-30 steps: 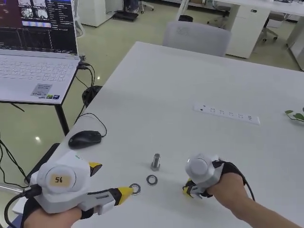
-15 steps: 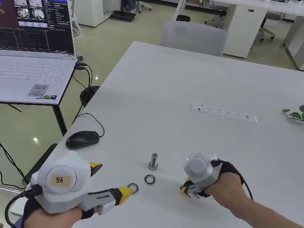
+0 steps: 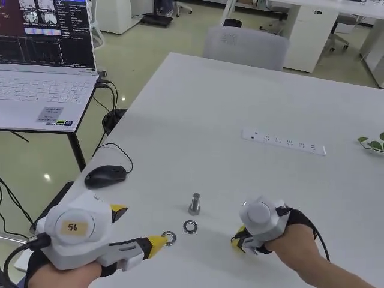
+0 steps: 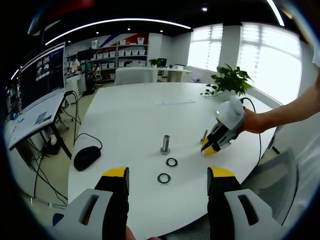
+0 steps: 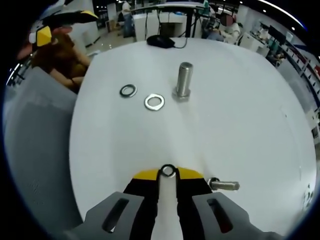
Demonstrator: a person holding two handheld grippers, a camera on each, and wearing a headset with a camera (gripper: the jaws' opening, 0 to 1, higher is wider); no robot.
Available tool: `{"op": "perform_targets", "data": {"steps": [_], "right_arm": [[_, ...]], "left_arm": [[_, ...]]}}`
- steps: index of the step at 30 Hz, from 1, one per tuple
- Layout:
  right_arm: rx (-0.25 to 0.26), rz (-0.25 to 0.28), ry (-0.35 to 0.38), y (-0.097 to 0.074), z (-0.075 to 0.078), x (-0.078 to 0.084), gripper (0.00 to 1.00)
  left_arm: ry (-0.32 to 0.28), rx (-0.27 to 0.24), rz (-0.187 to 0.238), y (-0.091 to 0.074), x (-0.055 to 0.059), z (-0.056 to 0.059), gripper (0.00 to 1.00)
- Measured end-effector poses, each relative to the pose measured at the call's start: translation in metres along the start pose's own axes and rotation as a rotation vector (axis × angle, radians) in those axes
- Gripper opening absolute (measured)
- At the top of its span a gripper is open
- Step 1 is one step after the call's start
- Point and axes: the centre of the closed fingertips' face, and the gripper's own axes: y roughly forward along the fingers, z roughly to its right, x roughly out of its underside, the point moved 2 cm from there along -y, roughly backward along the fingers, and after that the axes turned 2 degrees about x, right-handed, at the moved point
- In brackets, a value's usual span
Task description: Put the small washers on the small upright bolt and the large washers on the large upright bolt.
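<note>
The large bolt (image 3: 195, 204) (image 4: 165, 144) (image 5: 183, 80) stands upright on the white table (image 3: 228, 120). Two washers lie in front of it, one (image 3: 190, 226) (image 4: 172, 162) (image 5: 154, 101) near the bolt and one (image 3: 170, 238) (image 4: 164, 178) (image 5: 128, 90) by my left gripper's tip. My left gripper (image 3: 139, 227) (image 4: 168, 173) is open, just short of the washers. My right gripper (image 3: 239, 241) (image 5: 168, 175) is shut on a small washer (image 5: 168, 171), low over the table. The small bolt (image 4: 204, 135) (image 5: 224, 185) is right beside its fingertips.
A black mouse (image 3: 106, 176) lies near the table's left edge, with a laptop (image 3: 42, 60) on a stand beyond it. A white power strip (image 3: 283, 143) lies mid-table, a grey chair (image 3: 249, 45) stands at the far edge, and plant leaves (image 3: 375, 143) show at right.
My right gripper has shifted slightly right and toward me, still holding the small washer. The left gripper, bolts and loose washers have stayed put.
</note>
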Motion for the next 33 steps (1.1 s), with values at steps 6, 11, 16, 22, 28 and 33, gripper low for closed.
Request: {"op": "perform_targets", "data": {"steps": [6, 11, 16, 22, 28, 33], "right_arm": [[0.025, 0.043, 0.033, -0.015, 0.002, 0.0, 0.14], [0.063, 0.067, 0.068, -0.031, 0.009, 0.004, 0.14], [0.104, 0.062, 0.103, -0.045, 0.022, 0.016, 0.14], [0.153, 0.075, 0.145, -0.061, 0.043, 0.021, 0.14], [0.179, 0.083, 0.132, -0.073, 0.06, 0.014, 0.14], [0.166, 0.098, 0.103, -0.074, 0.066, 0.004, 0.14]], "left_arm": [[0.005, 0.008, 0.001, 0.003, -0.002, 0.002, 0.63], [0.008, 0.012, 0.003, 0.004, -0.004, 0.003, 0.63], [0.013, 0.016, 0.002, 0.005, -0.005, 0.003, 0.63], [0.018, 0.02, 0.004, 0.006, -0.007, 0.004, 0.63], [0.014, 0.018, 0.004, 0.006, -0.005, 0.004, 0.63], [0.012, 0.018, 0.005, 0.006, -0.006, 0.005, 0.63]]}}
